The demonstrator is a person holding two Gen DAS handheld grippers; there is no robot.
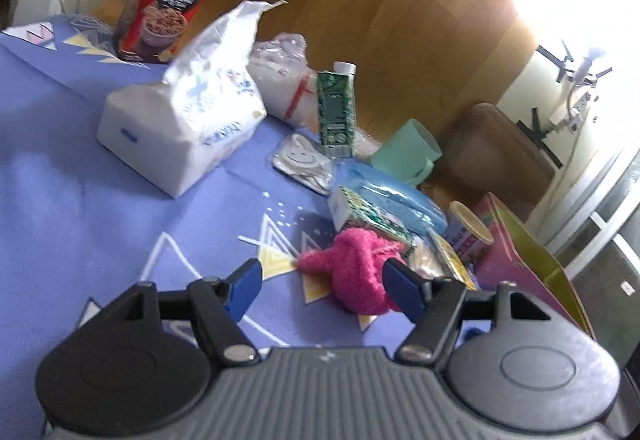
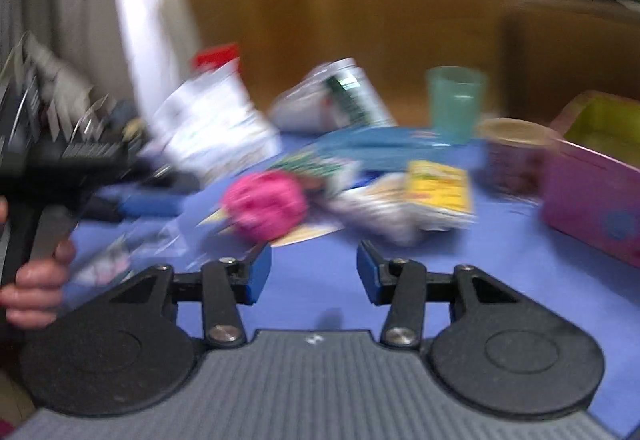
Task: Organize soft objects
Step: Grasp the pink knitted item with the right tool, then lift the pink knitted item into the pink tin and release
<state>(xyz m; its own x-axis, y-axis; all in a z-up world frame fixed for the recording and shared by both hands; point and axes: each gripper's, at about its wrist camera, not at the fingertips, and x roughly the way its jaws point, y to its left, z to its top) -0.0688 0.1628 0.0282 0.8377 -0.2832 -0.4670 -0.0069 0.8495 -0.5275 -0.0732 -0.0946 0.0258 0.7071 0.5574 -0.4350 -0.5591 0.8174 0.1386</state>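
Note:
A fluffy pink soft object (image 1: 356, 268) lies on the blue patterned cloth (image 1: 100, 200). My left gripper (image 1: 324, 286) is open, its blue fingers on either side of the pink object's near part, just above the cloth. In the blurred right wrist view the pink object (image 2: 266, 204) lies ahead and left of my right gripper (image 2: 314, 274), which is open and empty above the cloth. The left gripper (image 2: 136, 204) shows there at the left, held by a hand, its blue finger beside the pink object.
A white tissue pack (image 1: 184, 120), a red cereal box (image 1: 168, 0), a green carton (image 1: 336, 108), a teal cup (image 1: 408, 152), a blue pouch (image 1: 392, 200), small packets and a pink box with a yellow-green inside (image 1: 528, 264) crowd the table's far and right side.

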